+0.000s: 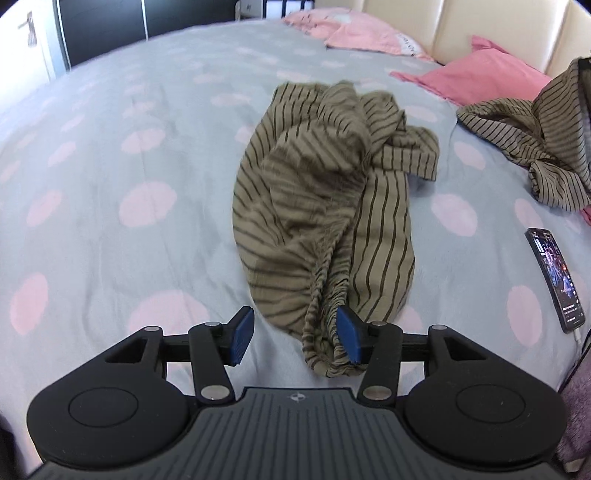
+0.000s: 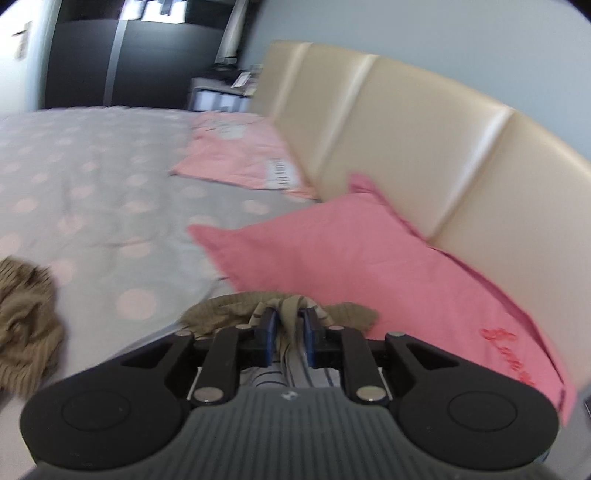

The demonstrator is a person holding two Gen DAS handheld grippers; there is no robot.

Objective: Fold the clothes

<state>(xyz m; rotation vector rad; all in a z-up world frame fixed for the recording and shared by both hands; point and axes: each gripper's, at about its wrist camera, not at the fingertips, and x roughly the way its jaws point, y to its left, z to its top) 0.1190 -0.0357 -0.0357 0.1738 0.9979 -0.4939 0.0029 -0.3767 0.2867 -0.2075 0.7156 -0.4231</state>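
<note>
An olive striped garment (image 1: 321, 206) lies crumpled in the middle of the bed. My left gripper (image 1: 295, 338) is open at its near end, with the gathered waistband (image 1: 325, 343) against the right pad and the left pad apart from it. A second olive striped garment (image 1: 546, 125) is lifted at the right. My right gripper (image 2: 288, 332) is shut on a bunched edge of that garment (image 2: 284, 308) and holds it above the pink pillow. The first garment also shows at the left edge of the right wrist view (image 2: 26, 325).
The grey bedspread (image 1: 110, 166) has pale pink dots. Pink pillows (image 2: 351, 258) (image 1: 354, 31) lie against a cream padded headboard (image 2: 424, 140). A phone (image 1: 556, 278) with a cable lies at the bed's right edge. A dark wardrobe (image 2: 92, 55) stands behind.
</note>
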